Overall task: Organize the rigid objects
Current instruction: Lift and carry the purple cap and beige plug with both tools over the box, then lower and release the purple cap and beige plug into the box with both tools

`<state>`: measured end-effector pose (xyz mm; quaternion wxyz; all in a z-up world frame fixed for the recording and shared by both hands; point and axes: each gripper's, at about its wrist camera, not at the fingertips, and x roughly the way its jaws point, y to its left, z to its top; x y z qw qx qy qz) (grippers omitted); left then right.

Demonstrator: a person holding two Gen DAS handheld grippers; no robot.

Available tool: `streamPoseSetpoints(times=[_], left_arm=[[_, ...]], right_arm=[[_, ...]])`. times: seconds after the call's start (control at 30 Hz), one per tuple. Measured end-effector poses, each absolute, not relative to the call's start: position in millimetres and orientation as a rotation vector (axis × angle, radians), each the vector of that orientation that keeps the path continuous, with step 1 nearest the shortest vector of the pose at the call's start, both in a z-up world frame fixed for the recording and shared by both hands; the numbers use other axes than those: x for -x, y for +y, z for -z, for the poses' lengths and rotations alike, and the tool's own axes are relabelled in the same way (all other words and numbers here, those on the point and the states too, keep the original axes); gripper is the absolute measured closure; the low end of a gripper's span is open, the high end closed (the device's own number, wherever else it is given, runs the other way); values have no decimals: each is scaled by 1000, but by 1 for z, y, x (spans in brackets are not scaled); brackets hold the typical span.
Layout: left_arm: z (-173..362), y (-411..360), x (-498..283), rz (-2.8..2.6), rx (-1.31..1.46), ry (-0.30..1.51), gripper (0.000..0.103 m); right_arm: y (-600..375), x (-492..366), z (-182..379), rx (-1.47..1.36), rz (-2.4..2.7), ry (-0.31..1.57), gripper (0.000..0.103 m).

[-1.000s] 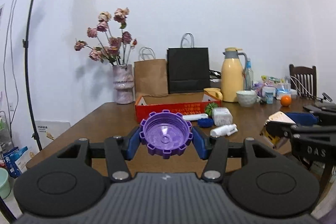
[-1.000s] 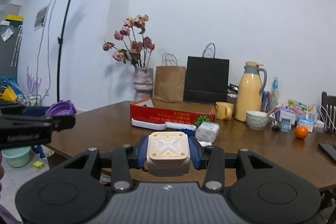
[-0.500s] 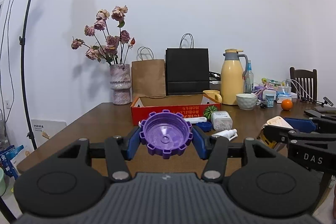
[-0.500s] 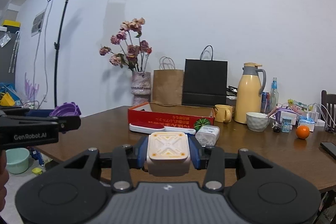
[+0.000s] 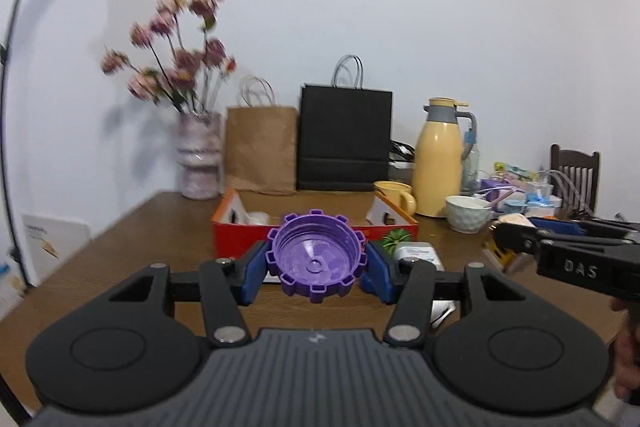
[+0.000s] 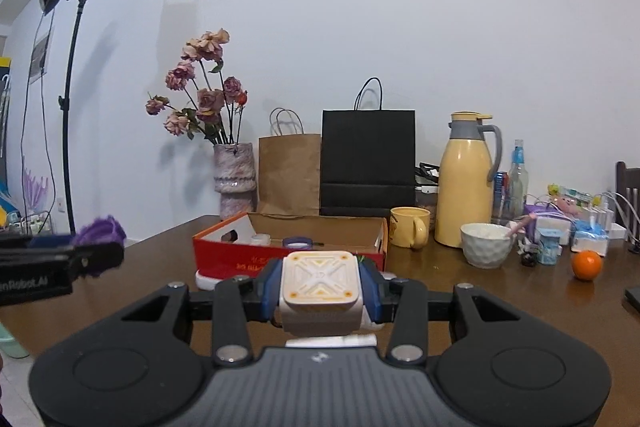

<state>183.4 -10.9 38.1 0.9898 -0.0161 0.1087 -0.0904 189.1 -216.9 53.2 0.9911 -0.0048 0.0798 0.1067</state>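
Observation:
My left gripper [image 5: 316,267] is shut on a purple toothed cap [image 5: 316,259], its hollow side facing the camera, held above the table in front of the red cardboard box [image 5: 240,241]. My right gripper [image 6: 320,287] is shut on a white square block with a yellow X pattern [image 6: 319,283], also held in front of the red box [image 6: 240,253]. The box is open and holds small white and purple items [image 6: 298,242]. The right gripper shows at the right edge of the left wrist view [image 5: 520,233]; the left one, blurred, shows at the left edge of the right wrist view [image 6: 100,239].
On the wooden table [image 6: 500,291] stand a vase of dried roses [image 6: 234,179], brown [image 6: 289,173] and black [image 6: 367,163] paper bags, a yellow mug [image 6: 410,227], a yellow thermos [image 6: 464,183], a white bowl [image 6: 486,245], an orange [image 6: 587,265] and small clutter. A light stand [image 6: 70,87] is at the left.
Both grippers have moved forward towards the red box and risen, so its inside now shows. Each still holds its object.

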Motion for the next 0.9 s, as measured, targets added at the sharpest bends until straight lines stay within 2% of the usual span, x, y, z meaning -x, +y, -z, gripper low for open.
streamPoseSetpoints(times=[0.5, 0.7, 0.9], left_arm=[[-85, 11, -410, 294, 66, 456, 49], [-59, 8, -495, 290, 44, 590, 49], [-15, 11, -553, 261, 42, 728, 49]], right_arm=[[-184, -411, -120, 15, -443, 360, 62], [-150, -519, -106, -72, -502, 550, 62], [-129, -595, -63, -108, -454, 697, 62]])
